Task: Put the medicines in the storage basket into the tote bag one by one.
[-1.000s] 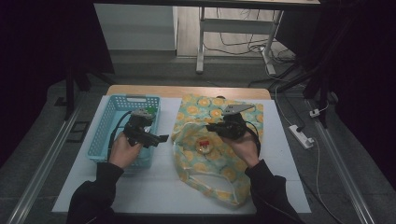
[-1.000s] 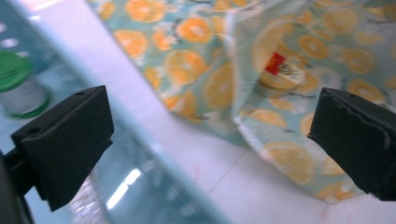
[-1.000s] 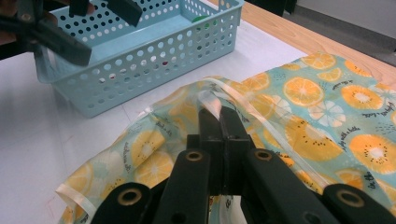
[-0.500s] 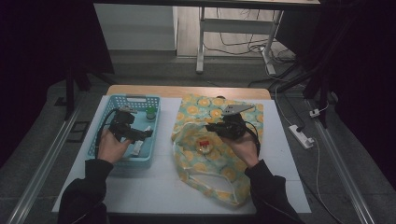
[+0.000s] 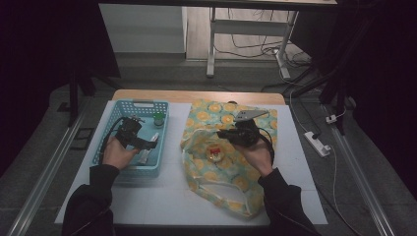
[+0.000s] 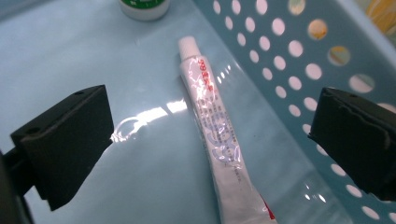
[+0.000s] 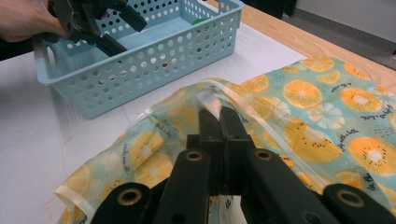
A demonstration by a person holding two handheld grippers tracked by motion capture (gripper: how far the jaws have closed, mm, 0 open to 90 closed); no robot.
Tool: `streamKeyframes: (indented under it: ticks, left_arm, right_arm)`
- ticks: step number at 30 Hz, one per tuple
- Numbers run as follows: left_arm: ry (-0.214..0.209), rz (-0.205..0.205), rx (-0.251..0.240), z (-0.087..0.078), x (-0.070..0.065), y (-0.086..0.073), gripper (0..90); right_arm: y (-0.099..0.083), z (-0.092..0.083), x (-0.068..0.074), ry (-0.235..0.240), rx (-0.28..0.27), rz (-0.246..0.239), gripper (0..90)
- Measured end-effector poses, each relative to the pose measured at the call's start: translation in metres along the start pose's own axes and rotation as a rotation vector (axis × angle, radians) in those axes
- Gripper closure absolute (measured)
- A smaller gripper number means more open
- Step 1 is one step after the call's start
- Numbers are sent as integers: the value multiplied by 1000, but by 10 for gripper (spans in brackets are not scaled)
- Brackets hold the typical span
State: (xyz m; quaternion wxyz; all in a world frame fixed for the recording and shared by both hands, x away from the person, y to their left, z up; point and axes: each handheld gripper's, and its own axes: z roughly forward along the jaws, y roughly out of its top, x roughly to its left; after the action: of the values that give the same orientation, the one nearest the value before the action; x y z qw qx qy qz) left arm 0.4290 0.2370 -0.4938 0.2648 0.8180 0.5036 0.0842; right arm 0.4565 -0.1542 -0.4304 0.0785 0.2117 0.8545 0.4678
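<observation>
- Currently I have the left claw inside the blue basket, jaws set wide, nothing between the pads. In the left gripper view the white tube lies flat on the basket floor between the two jaws, untouched, its cap end pointing away and its length running close along the perforated side wall.
- The right claw is shut on the rim of the orange-print bag, pinching the pale edge binding and, as I judge it, holding the mouth up for loading.
- Step in hand, as I read it: pick the tube from the basket for the bag.
- To do it well, I would centre the jaws across the tube's middle, not the crimped tail, so it does not pivot when lifted.
- The jaw nearer the wall has little room; I would lower straight down so that pad slips between tube and wall without snagging a hole.
- I would close gently: a soft tube dents and may slide out.
- The right claw should keep its pinch steady so the opening does not collapse.
- Count: one basket; one tube; one green-topped jar at the basket's far end; one bag on the tabletop, with one small red-and-white item showing inside it; two claws.
</observation>
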Motion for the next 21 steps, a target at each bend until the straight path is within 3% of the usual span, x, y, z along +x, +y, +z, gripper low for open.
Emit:
streamKeyframes:
  ticks: [13, 17, 21]
  left_arm:
    - [24, 16, 164, 20, -1, 2, 9]
    - [33, 29, 182, 23, -4, 2, 62]
    - [31, 47, 188, 23, -5, 2, 194]
  right_arm:
    - [0, 0, 1, 0, 3, -5, 900]
    - [1, 0, 1, 0, 2, -6, 900]
    - [1, 0, 1, -1, 3, -5, 900]
